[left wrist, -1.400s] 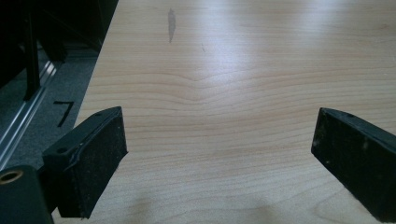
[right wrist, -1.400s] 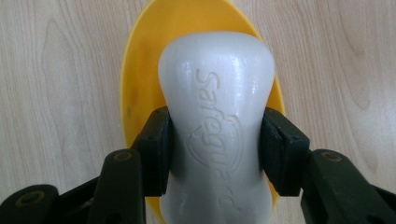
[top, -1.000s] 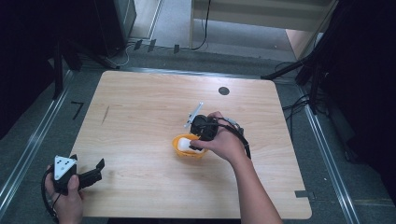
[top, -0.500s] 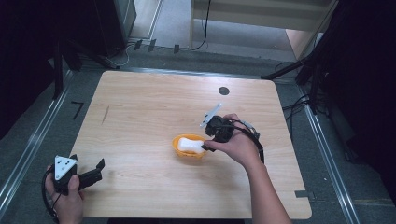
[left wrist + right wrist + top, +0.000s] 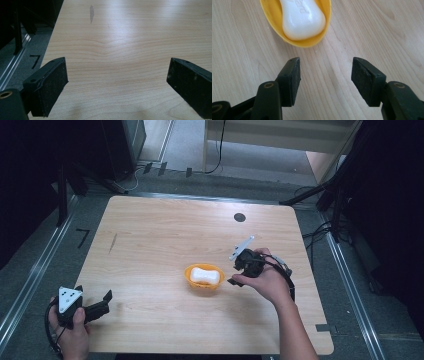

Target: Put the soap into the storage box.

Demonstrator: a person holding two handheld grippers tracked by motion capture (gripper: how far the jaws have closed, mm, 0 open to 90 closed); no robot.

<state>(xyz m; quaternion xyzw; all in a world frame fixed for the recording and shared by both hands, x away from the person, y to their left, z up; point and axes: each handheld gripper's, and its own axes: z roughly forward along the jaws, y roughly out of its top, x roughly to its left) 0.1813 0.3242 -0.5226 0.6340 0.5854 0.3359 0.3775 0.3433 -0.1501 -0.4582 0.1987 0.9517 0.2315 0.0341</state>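
A light wooden table (image 5: pixel 150 235) carries a yellow dish (image 5: pixel 204 284) holding white soap (image 5: pixel 205 275).

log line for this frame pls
right gripper: open, empty, beside dish | soap: in yellow dish | left gripper: open, empty, table's near-left corner

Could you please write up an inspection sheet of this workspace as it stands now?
Surface: pale wooden table, a dark streak and a round black spot.
Job's things: white soap bar lying in a yellow dish.
Clutter: nothing seen.
Grippers: right tool open, just short of the dish; left tool open at the table's near left corner.
Cables: one trails from each tool.
Surroundings: grey floor, dark stands, floor cables.
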